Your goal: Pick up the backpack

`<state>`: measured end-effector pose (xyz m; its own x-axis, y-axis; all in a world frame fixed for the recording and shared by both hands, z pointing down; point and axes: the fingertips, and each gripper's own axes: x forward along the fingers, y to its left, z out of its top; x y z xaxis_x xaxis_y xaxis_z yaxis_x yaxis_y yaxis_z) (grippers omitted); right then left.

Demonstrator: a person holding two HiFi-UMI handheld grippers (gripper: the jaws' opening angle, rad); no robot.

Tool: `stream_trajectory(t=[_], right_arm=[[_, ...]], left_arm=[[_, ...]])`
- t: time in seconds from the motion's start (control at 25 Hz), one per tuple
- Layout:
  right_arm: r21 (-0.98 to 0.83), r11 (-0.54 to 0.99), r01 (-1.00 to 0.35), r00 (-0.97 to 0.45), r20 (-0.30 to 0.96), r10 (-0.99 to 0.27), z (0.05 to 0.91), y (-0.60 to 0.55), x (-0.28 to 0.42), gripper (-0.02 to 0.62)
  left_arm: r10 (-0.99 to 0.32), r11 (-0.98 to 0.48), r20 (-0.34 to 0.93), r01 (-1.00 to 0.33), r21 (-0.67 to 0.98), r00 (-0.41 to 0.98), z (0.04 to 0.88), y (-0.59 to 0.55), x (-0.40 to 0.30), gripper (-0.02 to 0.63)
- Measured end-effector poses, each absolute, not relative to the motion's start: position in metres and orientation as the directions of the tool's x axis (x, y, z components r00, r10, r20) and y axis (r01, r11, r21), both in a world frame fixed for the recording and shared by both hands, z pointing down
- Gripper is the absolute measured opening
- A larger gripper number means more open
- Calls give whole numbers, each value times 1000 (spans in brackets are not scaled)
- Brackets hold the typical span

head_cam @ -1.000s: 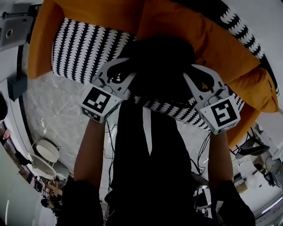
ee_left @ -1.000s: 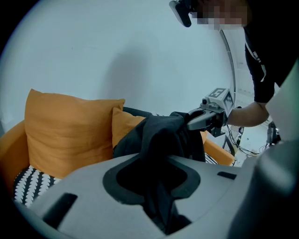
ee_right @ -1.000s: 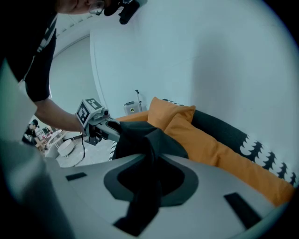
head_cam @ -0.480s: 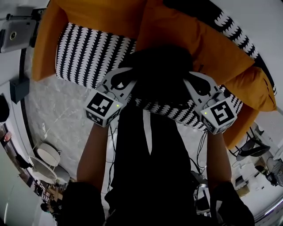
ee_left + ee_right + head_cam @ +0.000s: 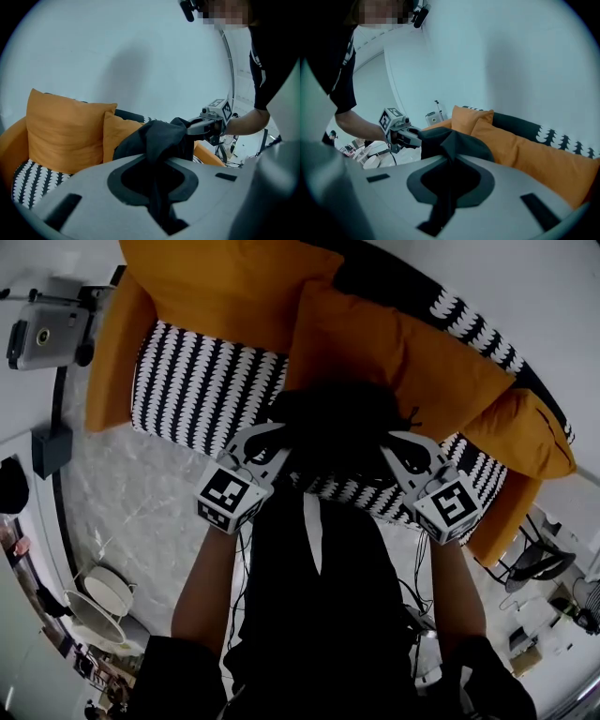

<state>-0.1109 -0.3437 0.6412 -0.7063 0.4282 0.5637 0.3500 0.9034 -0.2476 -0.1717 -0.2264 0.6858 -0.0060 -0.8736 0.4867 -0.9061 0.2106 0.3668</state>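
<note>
The backpack (image 5: 337, 423) is black and soft. It hangs in a bunch between the two tongs, over the front part of the sofa seat (image 5: 187, 381). From the head view I cannot tell if its bottom touches the seat.

The left tongs (image 5: 277, 432) pinch the left side of the backpack. In the left gripper view a fold of black cloth runs right down between the two jaws. These jaws have just been closing, and now they squeeze the cloth.

The right tongs (image 5: 389, 439) pinch the right side of the backpack. In the right gripper view a strip of black cloth sits between the jaws, which are pressed almost together on it. Each of the tongs can be seen from the other one's view, biting the far side of the bag.

Both tongs point forward and a bit down. The person's bare arms (image 5: 211, 568) reach out behind them, one on each side of a black shirt (image 5: 319, 596).

The seat has a black and white pattern. Big orange cushions (image 5: 394, 352) lean at the back of the sofa, just behind the backpack. The sofa's sides are orange too. It stands on a grey stone floor (image 5: 122, 484), with a plain pale wall (image 5: 117, 47) behind it.
</note>
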Motion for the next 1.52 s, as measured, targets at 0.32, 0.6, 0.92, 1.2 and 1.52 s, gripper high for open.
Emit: stream_trajectory(t=[0.32, 0.6, 0.92, 1.2, 1.52], right_arm=[[-252, 905, 344, -704, 568, 426, 631, -341, -88, 34], [-238, 904, 356, -714, 555, 427, 613, -341, -86, 32], [-236, 909, 344, -741, 526, 417, 584, -347, -85, 32], [-211, 910, 357, -769, 487, 414, 534, -351, -95, 32], [-177, 917, 357, -811, 428, 399, 478, -358, -104, 32]], left_arm=[[-879, 177, 477, -919, 352, 13, 670, -225, -152, 49], [-877, 158, 479, -933, 323, 18, 648, -225, -150, 43], [-884, 153, 467, -942, 298, 4, 614, -233, -158, 43], [-898, 154, 439, -951, 268, -22, 567, -234, -166, 43], [-922, 140, 384, -963, 229, -43, 510, -242, -180, 43]])
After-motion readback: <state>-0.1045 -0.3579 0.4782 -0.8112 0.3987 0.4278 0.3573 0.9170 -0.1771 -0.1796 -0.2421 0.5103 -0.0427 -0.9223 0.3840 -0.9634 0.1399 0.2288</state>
